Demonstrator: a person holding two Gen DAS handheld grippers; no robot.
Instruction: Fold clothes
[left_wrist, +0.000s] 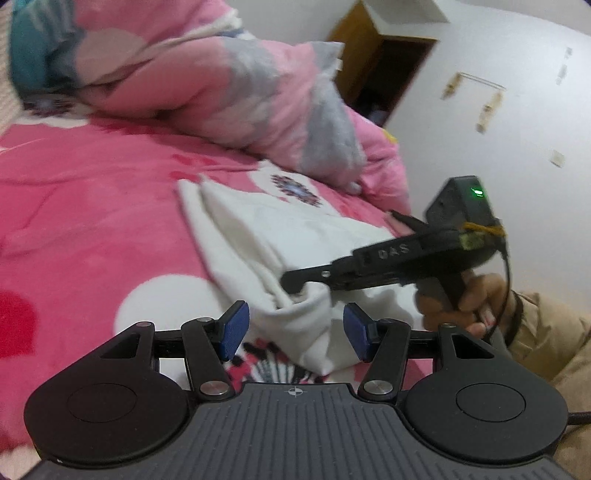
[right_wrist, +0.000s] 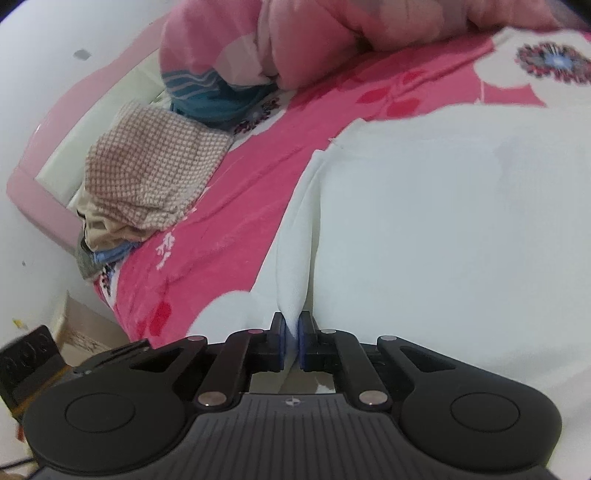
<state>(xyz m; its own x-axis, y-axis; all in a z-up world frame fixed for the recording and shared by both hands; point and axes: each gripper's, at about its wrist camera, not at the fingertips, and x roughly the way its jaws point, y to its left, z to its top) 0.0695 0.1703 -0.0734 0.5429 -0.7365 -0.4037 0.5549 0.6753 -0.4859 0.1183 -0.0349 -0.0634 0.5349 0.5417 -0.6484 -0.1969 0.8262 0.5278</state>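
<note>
- Pink flowered bedspread underneath everything, white garment spread on it, partly doubled over.
- Nearest: left gripper with blue pads wide apart, holding nothing, the garment's bunched near corner directly ahead between them.
- Just beyond: right gripper clamped on a pinched ridge of white cloth at that same near end.
- Long axis running away from both grippers toward the quilt.
- Farthest left: stack of checked clothes, well apart.
</note>
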